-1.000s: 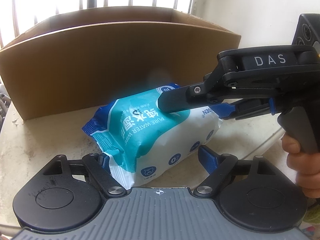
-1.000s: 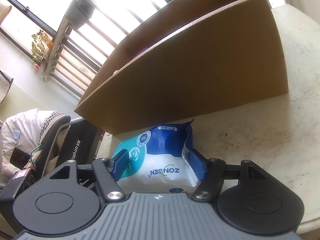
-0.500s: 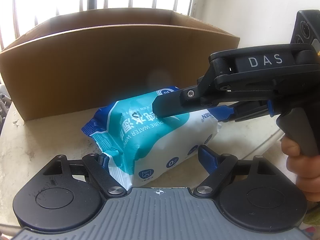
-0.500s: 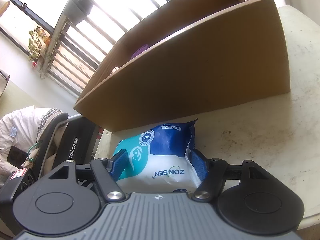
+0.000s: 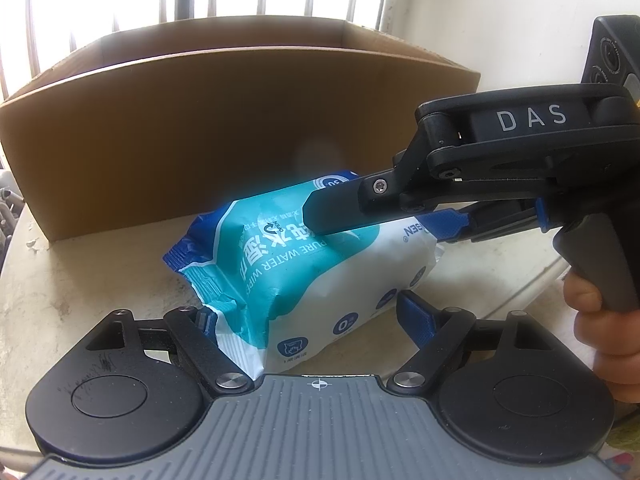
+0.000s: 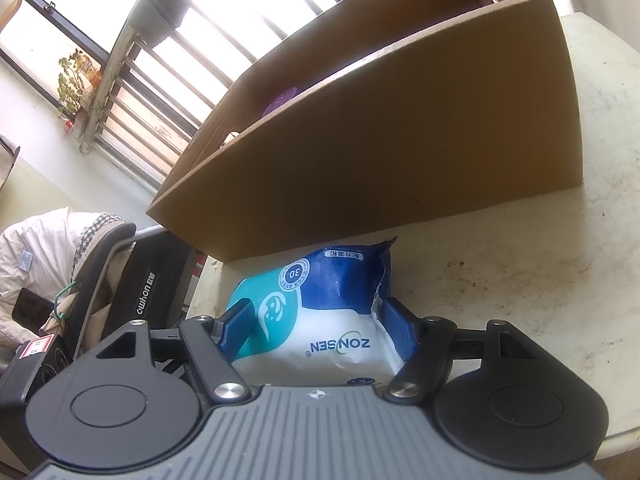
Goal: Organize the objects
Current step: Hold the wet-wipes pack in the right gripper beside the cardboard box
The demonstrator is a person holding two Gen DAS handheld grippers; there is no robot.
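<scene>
Clearly, the pack of wet wipes (image 5: 312,268) was pinched across its short width by the right gripper (image 6: 316,320), whose two blue pads pressed both faces of one end. From that gripper the pack's long axis ran straight ahead, toward the wall of the cardboard box (image 6: 400,140) just beyond and above. The left gripper (image 5: 308,320) was seen spread wide, the pack's other end lying between its fingers (the left pad against the crumpled film, the right pad apart from it). The right gripper was therefore judged the nearer and the only one gripping. The pack was held tilted, its far end raised over the table (image 5: 100,272), directly in front of the box. Compared with a second earlier, the pack was found a little higher and nearer the right camera, with more of the box's interior exposed, so a lift over the wall was judged under way.
</scene>
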